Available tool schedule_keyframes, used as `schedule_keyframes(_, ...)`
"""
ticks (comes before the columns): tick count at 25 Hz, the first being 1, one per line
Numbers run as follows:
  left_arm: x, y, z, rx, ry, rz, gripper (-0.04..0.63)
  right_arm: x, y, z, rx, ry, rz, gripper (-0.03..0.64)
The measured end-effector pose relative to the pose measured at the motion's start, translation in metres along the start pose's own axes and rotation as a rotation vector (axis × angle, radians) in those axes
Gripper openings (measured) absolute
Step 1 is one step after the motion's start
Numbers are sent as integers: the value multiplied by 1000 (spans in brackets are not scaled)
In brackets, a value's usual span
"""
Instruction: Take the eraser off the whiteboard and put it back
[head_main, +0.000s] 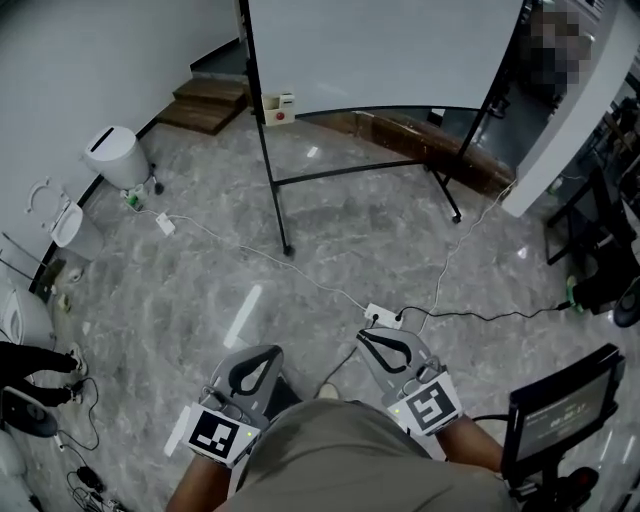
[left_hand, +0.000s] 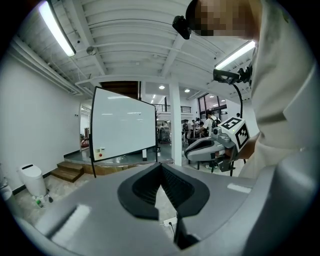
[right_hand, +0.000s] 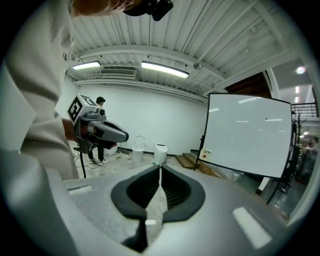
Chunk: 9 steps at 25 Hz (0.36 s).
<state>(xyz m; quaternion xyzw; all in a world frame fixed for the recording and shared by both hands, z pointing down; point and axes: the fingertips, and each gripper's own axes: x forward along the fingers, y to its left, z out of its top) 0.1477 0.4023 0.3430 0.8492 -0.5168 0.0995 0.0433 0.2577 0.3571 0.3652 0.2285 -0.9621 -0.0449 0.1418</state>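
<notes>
**Eraser waits on the board's lower left corner, well ahead of two closed grippers**

A grey marble floor (head_main: 330, 240) separates the person from the whiteboard (head_main: 380, 50), which stands on a black wheeled frame at the far side of the room. Both tools are held low, close to the body. The left gripper (head_main: 264, 352) has its jaws pressed together with nothing between them, as its own view shows. The right gripper (head_main: 368, 336) also has its jaws meeting at the tips and carries nothing. A white power strip (head_main: 383, 317) lies on the floor just ahead of the right gripper.

The eraser (head_main: 279, 107), a small white block with a red dot, clings to the board's lower left corner beside the frame's left post. It is well apart from both sets of fingertips. From the head view it sits almost straight ahead of the left gripper and off to the left of the right one, so the left hand looks the better placed. The jaws will need to open before any grasp. The eraser is too small here to tell its long axis.
</notes>
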Motion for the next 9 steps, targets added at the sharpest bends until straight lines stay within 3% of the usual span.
schedule_keyframes(9,-3,3,-2,-1,12,-4,6,6,5,5,-31,-2,15,14)
